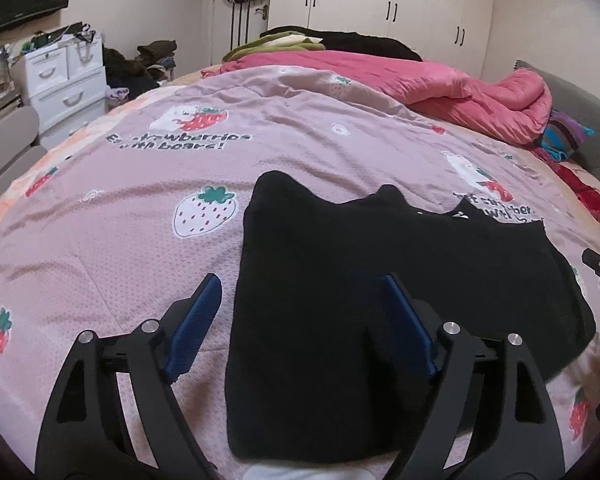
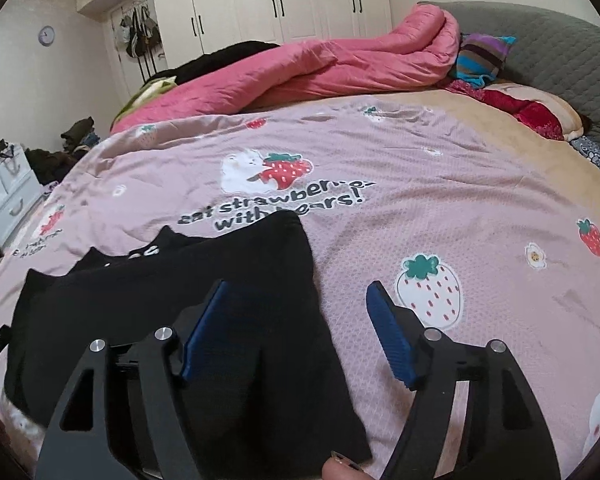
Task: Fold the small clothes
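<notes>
Hovering low over the bed (image 1: 340,148), we have both grippers spread wide and empty. Our left gripper (image 1: 300,320) straddles the left edge of the shirt (image 1: 340,280): one blue pad sits over bare bedspread, the other over black cloth, neither pressing on it. Our right gripper (image 2: 296,328) mirrors that at the shirt's right edge, one pad above the fabric, one above the strawberry print. No fabric is pinched on either side.

The shirt lies flat near the bed's near edge, one black garment, apparently already doubled over, with its far hem lumpy and uneven. A bit of white lettering peeks out along that far edge.

What could go wrong from here? We judge the layers are loose, so closing on a side edge may catch only the top layer and pull the fold apart. Black on black hides the layer edges, so we could misjudge where to bite. Pinching too deep could drag the bedspread up with it. Uneven lifts by the two grippers would skew the next fold.

Counting: two grippers, four blue pads, one shirt. Farther back, one pink quilt (image 2: 300,68) is heaped along the bed's far edge, with a striped cushion (image 2: 480,56) by the headboard (image 2: 560,40). Beyond, a white wardrobe (image 2: 260,0) stands against the wall.
</notes>
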`<state>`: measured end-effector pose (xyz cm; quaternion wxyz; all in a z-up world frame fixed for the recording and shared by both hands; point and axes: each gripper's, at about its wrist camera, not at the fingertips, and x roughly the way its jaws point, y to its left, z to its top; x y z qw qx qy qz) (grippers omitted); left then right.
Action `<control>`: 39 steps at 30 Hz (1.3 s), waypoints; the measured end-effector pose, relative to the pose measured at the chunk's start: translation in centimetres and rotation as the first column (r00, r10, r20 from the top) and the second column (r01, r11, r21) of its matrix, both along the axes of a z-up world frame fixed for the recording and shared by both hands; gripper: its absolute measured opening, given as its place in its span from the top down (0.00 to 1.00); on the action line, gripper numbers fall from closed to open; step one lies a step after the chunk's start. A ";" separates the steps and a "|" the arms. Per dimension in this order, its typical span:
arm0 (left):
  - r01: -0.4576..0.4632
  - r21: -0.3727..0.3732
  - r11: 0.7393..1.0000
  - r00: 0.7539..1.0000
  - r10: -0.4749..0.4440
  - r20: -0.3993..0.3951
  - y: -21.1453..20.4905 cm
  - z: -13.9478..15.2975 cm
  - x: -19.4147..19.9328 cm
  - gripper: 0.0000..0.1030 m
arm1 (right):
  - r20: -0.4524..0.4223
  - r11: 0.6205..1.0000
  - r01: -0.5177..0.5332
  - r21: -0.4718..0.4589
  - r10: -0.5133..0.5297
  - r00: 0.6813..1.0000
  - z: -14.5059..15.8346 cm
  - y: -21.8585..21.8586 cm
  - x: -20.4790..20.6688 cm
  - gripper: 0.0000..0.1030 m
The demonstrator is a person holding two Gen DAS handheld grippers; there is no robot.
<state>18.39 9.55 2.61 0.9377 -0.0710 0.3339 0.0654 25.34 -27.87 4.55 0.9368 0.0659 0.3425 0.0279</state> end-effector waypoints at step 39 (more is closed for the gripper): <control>0.089 0.014 0.996 0.980 -0.085 -0.179 -4.8 -3.6 -0.6 0.09 | -0.113 0.989 -0.146 0.021 0.148 0.983 -2.8 4.6 -4.2 0.14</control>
